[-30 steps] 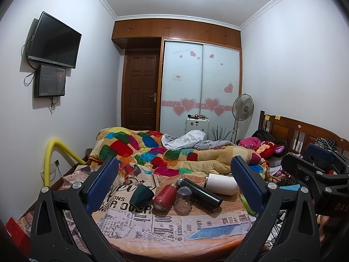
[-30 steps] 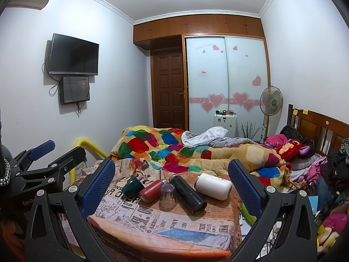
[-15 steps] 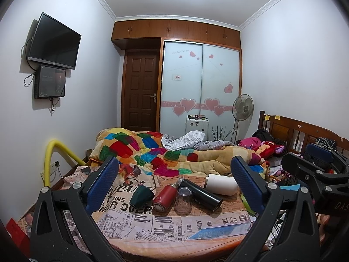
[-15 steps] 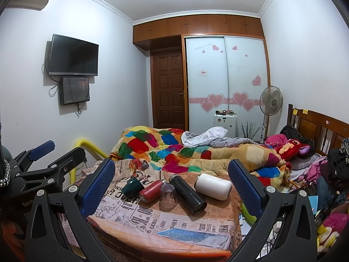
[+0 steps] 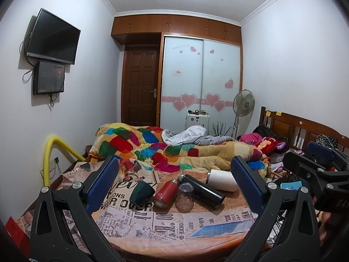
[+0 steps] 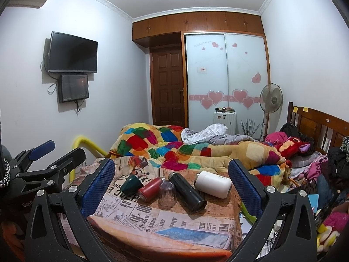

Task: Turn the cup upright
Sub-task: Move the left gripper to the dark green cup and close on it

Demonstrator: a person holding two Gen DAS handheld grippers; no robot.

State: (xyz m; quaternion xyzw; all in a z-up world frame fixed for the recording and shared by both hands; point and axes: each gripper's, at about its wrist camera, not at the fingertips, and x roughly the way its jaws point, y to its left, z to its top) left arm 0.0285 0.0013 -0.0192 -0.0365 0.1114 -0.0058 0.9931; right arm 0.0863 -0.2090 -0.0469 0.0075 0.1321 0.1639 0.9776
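Observation:
Several vessels lie on a newspaper-print cloth (image 5: 152,224) over a table. A dark green cup (image 5: 141,192) (image 6: 130,184) lies on its side at the left. A clear glass (image 5: 185,198) (image 6: 166,194) stands upside down in the middle. Beside them lie a red flask (image 5: 165,193) (image 6: 150,189), a black flask (image 5: 201,190) (image 6: 187,194) and a white flask (image 5: 222,180) (image 6: 213,183). My left gripper (image 5: 174,187) is open and empty, short of them. My right gripper (image 6: 171,187) is open and empty too.
A bed with a colourful quilt (image 5: 141,146) lies behind the table. A wooden headboard (image 5: 301,128) and piled clothes are at the right. A yellow pipe (image 5: 49,152) stands at the left. The other gripper shows at each view's edge (image 5: 316,170) (image 6: 39,166).

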